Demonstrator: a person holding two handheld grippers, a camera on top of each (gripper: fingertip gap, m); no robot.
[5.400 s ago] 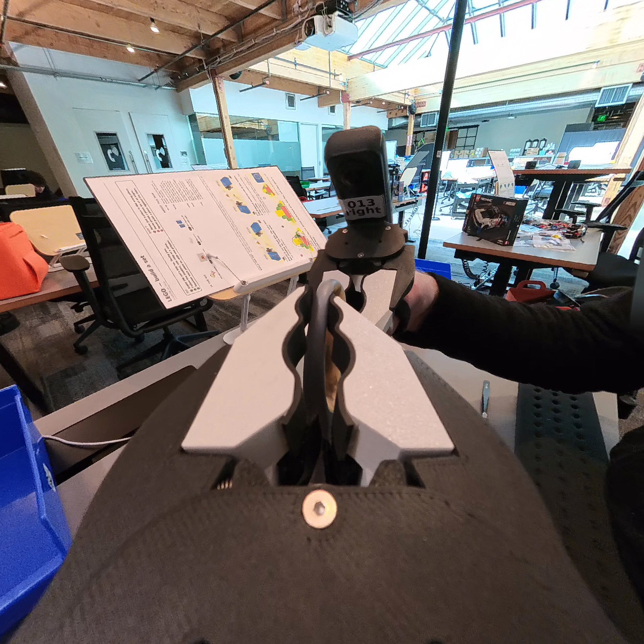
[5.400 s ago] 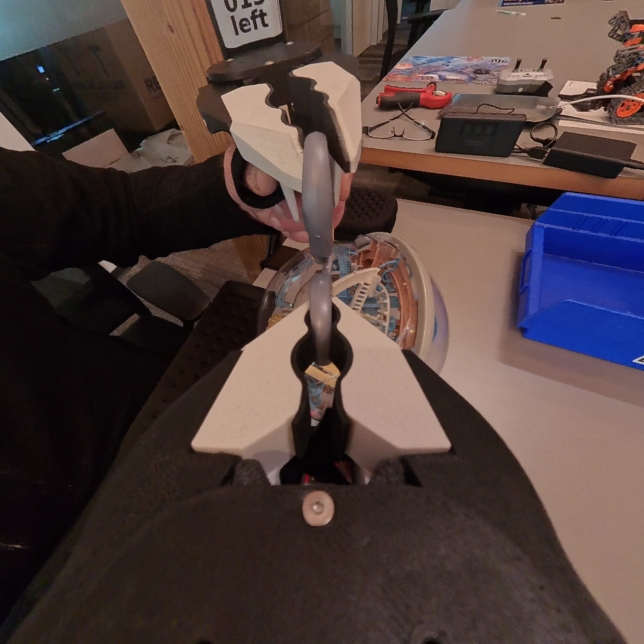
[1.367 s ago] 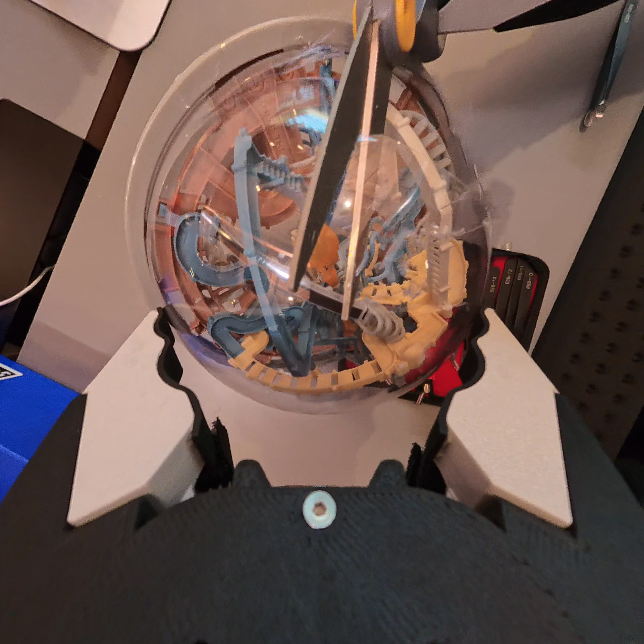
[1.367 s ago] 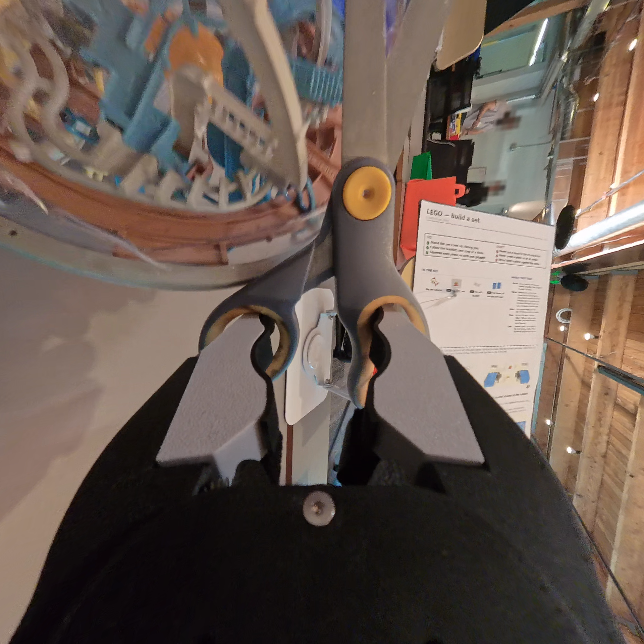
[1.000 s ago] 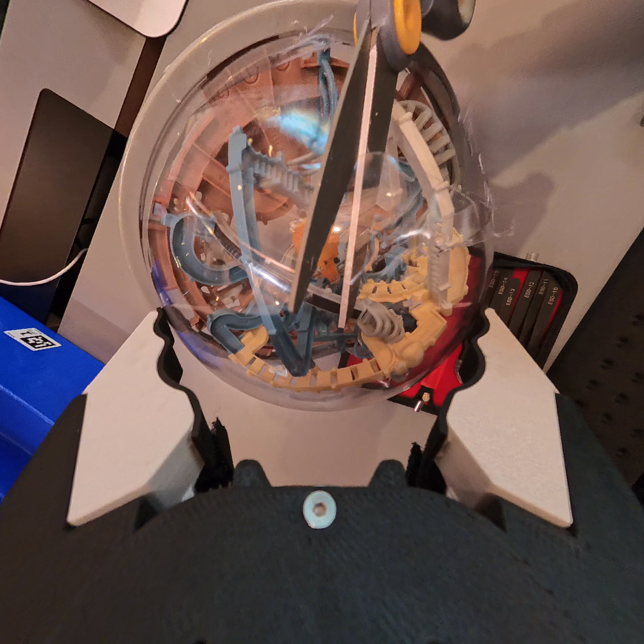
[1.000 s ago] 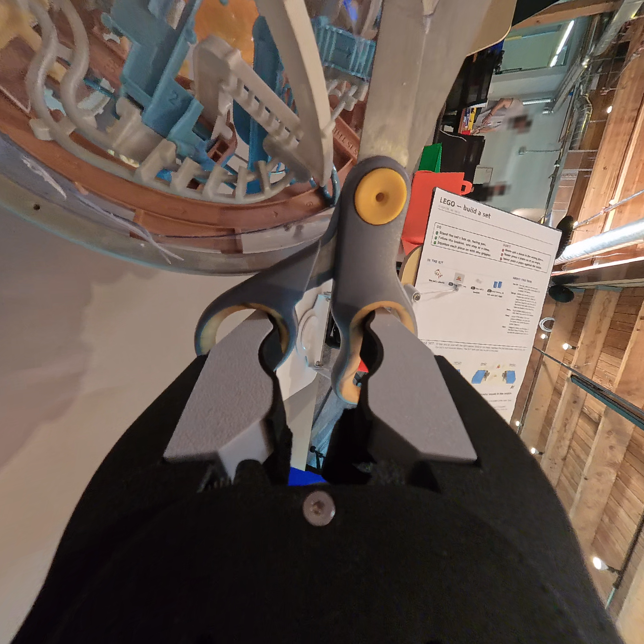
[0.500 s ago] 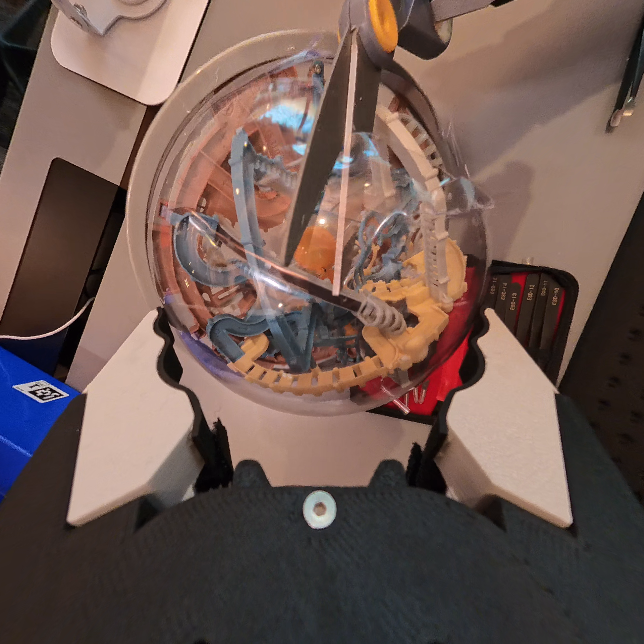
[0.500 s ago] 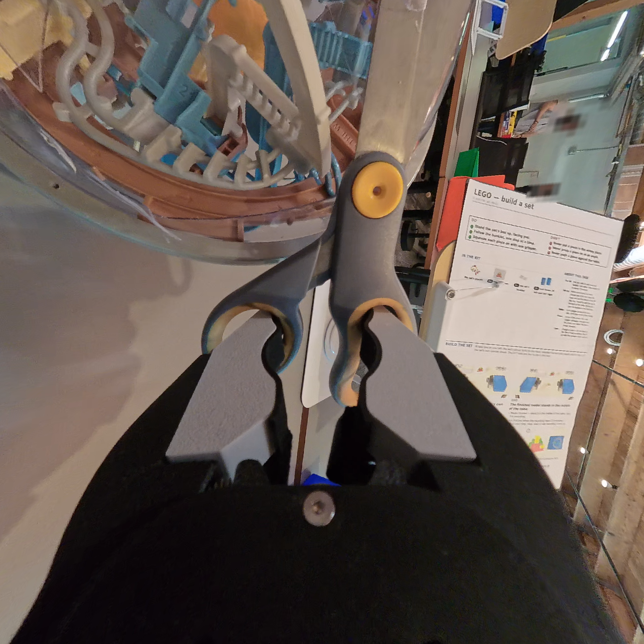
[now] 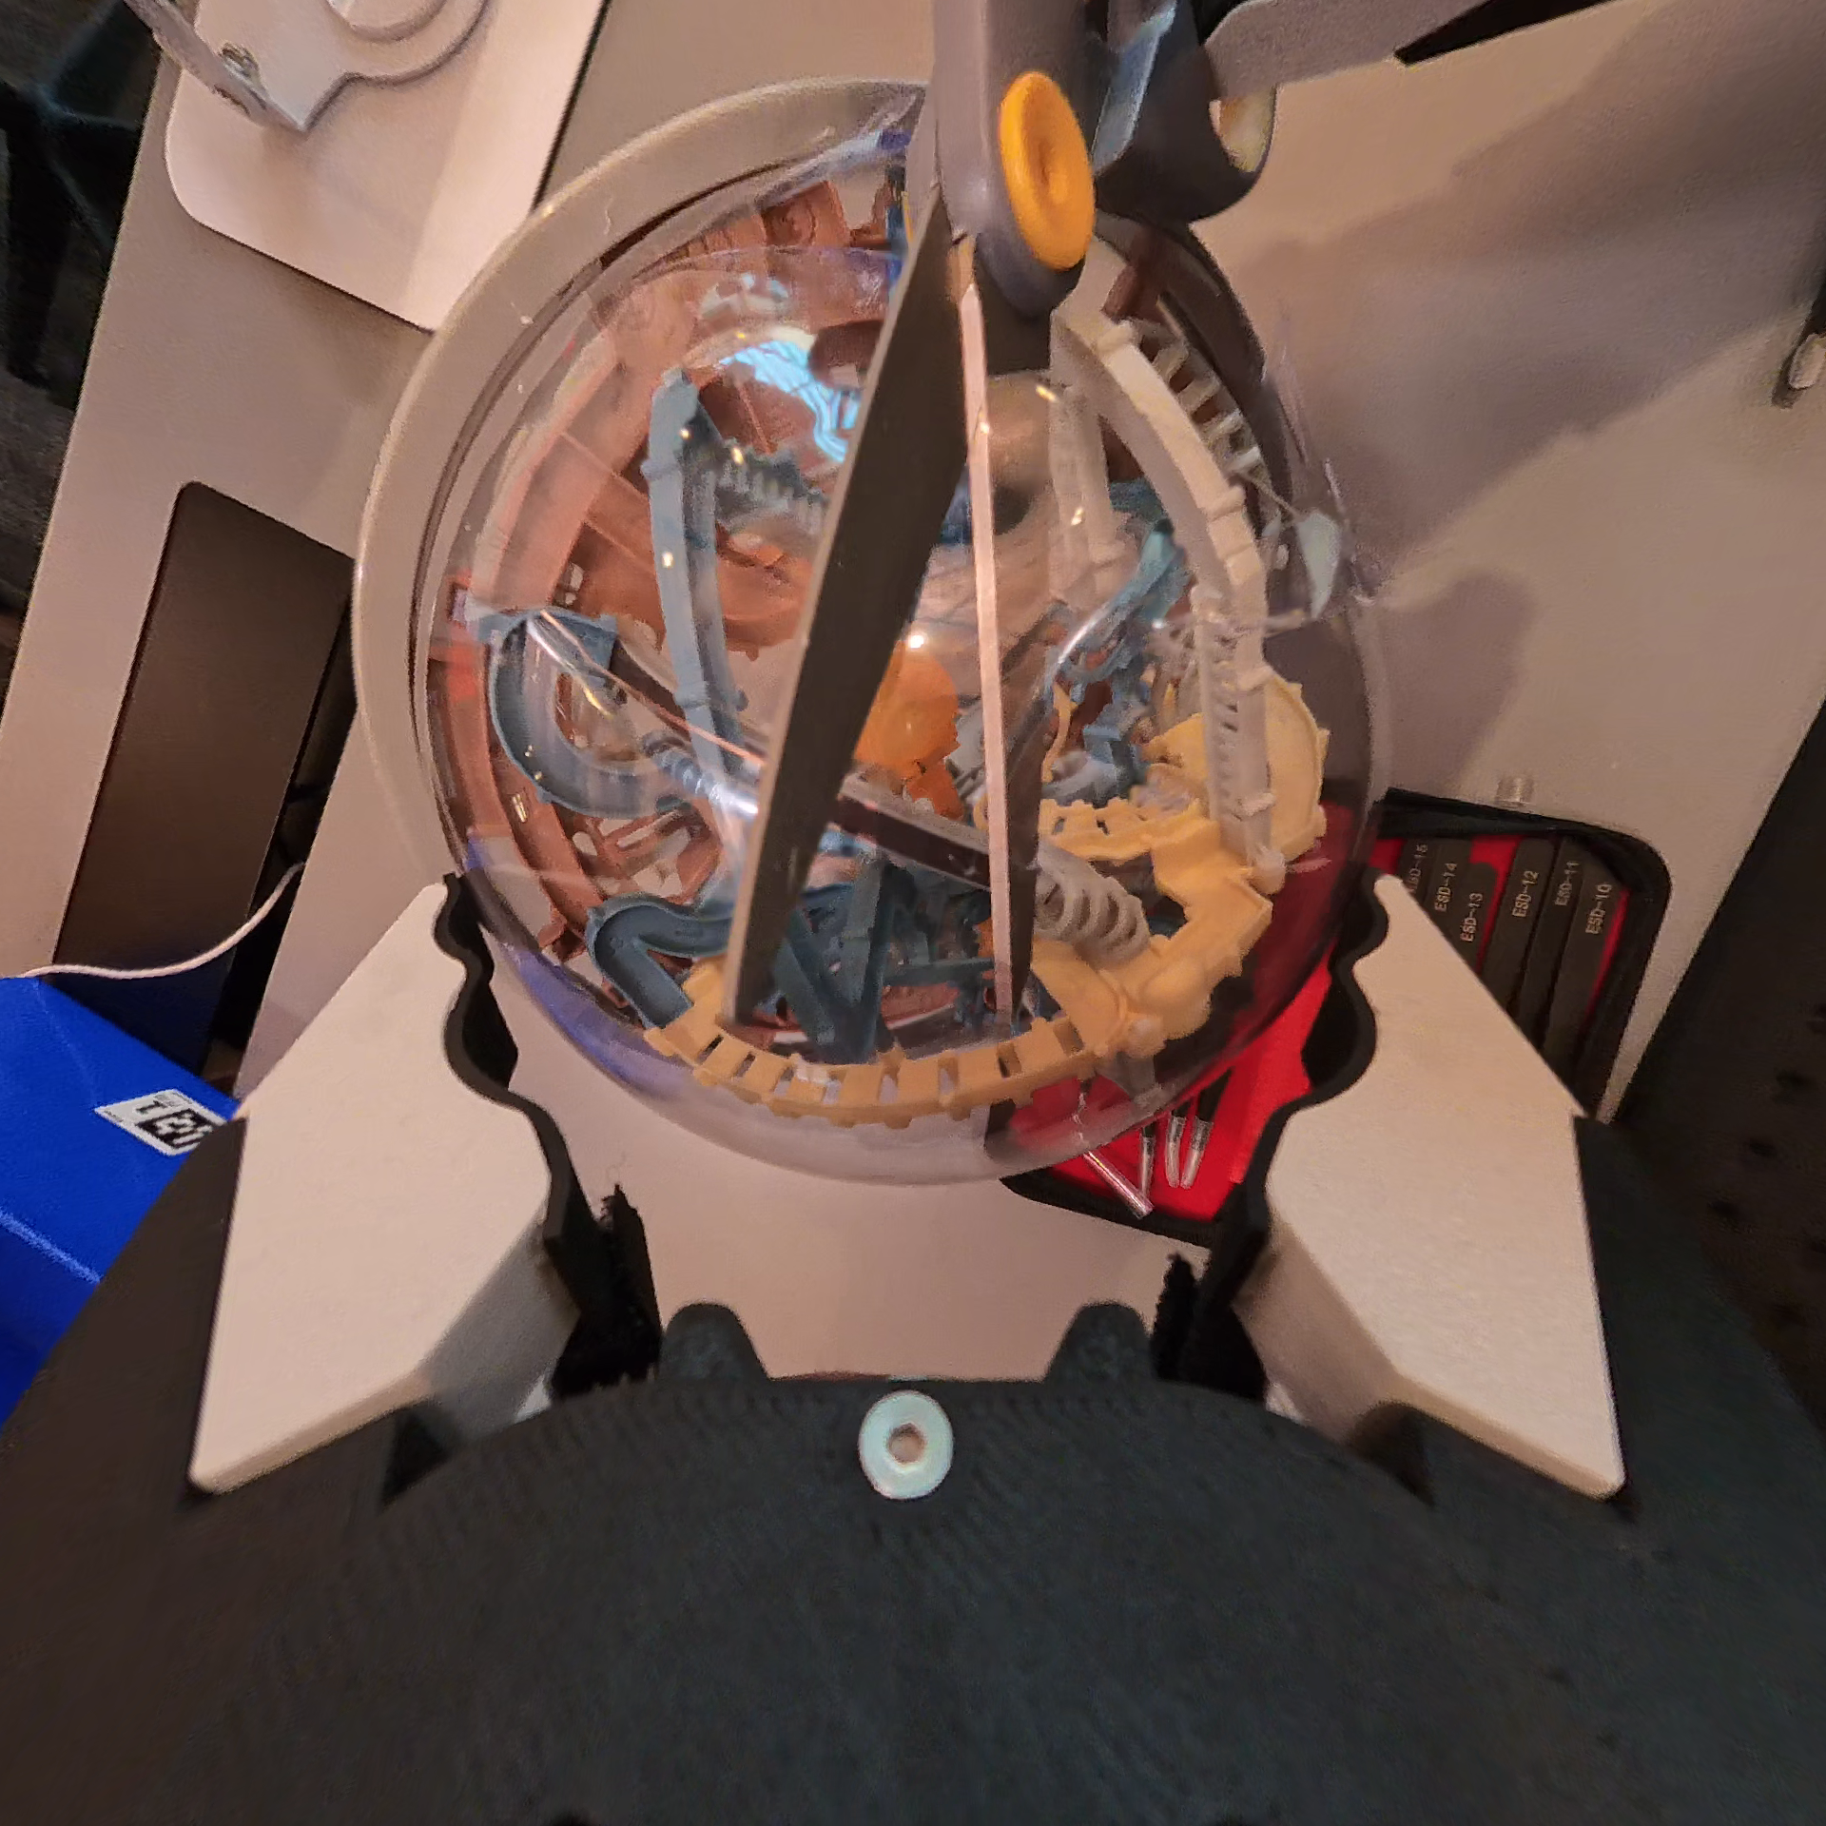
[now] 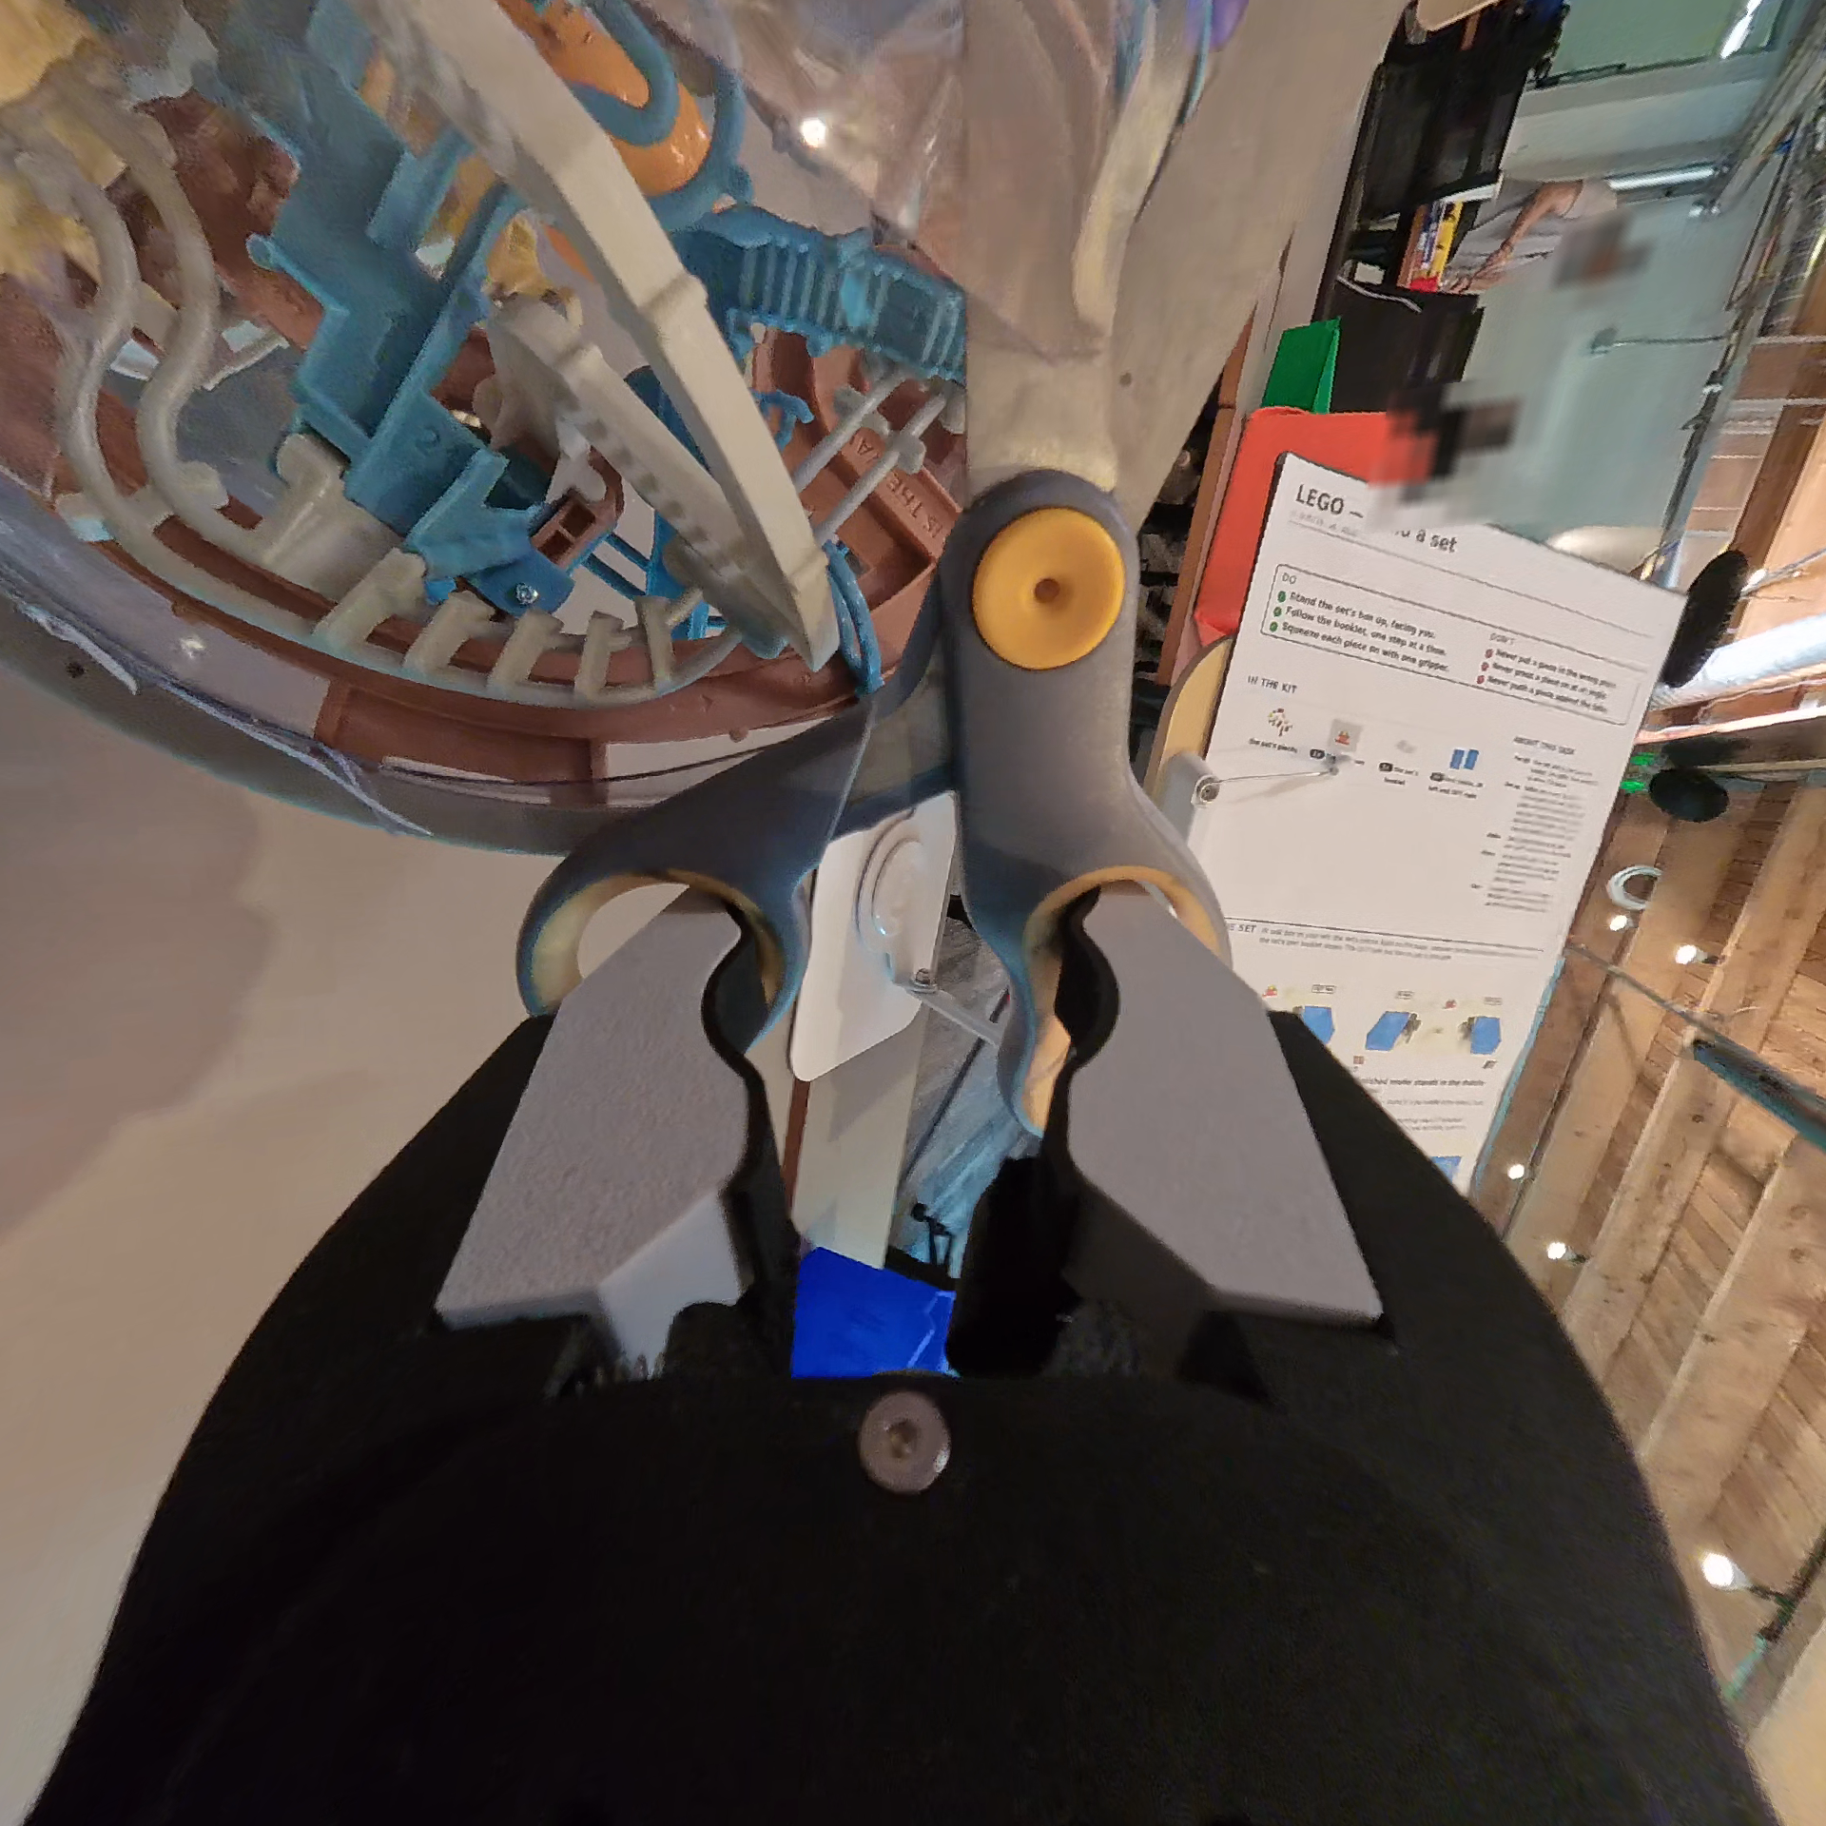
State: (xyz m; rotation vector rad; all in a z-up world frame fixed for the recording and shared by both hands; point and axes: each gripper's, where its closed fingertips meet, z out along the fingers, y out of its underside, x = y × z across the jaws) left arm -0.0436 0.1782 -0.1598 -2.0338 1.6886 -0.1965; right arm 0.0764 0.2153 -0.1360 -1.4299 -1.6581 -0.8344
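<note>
- Left wrist view, setting: a pale table point(image 9: 1541, 474) carries a blue bin point(image 9: 59, 1117) at the left edge, a red-lined tool case point(image 9: 1482, 949) at the right, and the base of a white stand point(image 9: 375, 148) at the top.
- Left wrist view, pose: the left gripper point(image 9: 904, 998) points down at the table, jaws wide, one finger on each side of a clear maze ball point(image 9: 790, 613); whether the pads press its shell cannot be told. The blades of the scissors point(image 9: 870, 553) lie across the ball's top, slightly parted.
- Right wrist view, setting: an instruction sheet point(image 10: 1423, 790) on its stand, wooden wall boards and shelving fill the right.
- Right wrist view, pose: the right gripper point(image 10: 899, 949) is rolled sideways, each finger passed through one handle loop of the scissors point(image 10: 1037, 672), jaws partly spread; the ball point(image 10: 415, 445) sits upper left, against the blades.
</note>
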